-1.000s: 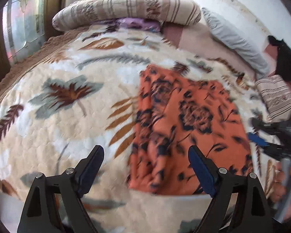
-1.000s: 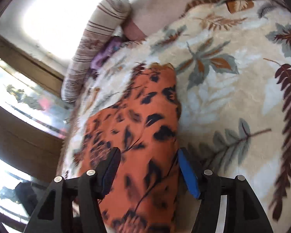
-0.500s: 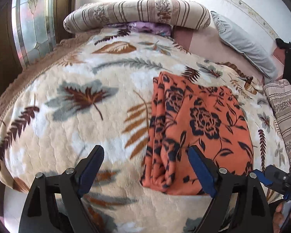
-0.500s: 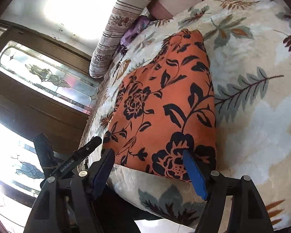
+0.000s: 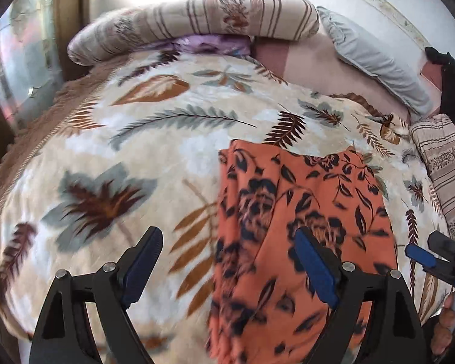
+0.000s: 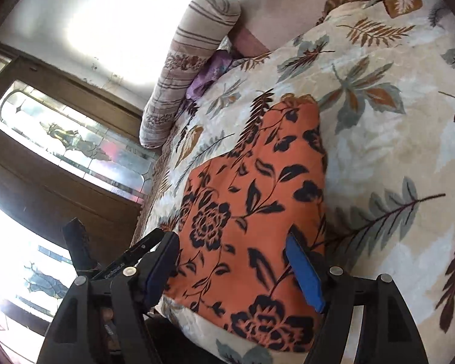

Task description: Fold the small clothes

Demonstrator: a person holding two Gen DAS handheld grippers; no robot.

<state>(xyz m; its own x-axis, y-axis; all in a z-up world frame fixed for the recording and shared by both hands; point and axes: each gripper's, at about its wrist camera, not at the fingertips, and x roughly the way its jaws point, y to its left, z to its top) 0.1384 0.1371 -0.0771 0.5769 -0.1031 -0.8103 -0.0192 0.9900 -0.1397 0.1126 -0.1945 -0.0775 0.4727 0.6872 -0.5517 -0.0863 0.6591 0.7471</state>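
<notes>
- Garment first, from the left wrist view: one orange cloth printed with dark blue-black flowers and leaves (image 5: 303, 221) lies flat on the cream plush bedspread with a leaf print (image 5: 130, 157), ahead of the left gripper (image 5: 227, 267) and off to its right side, so that only the right finger overlaps it. It looks already folded into a rough rectangle, with a doubled, rumpled edge on its left – likely laid out this way so the next fold can be taken from the near hem.
- The left gripper's two blue-padded jaws stand wide apart with nothing between them but bedspread; it holds nothing.
- Beyond the cloth, at the far end of the bed: one long striped beige bolster (image 5: 197, 24), one purple cloth tucked under it (image 5: 212, 44), one pale grey pillow (image 5: 376, 63), and one striped cushion (image 5: 446, 163) to the far right.
- At the right edge the right gripper (image 5: 430, 256) shows, with a hand (image 5: 446, 327) on its handle.
- From the right wrist view: the same single orange cloth (image 6: 251, 200) lies directly ahead, its near edge between the right gripper's (image 6: 233, 270) fingers – a sensible line-up for picking up that hem.
- Its jaws are parted and clamp nothing; the pads do not press the fabric.
- Part of the left gripper (image 6: 127, 257) pokes in at the left, beside a wooden door with patterned glass (image 6: 72, 148).
</notes>
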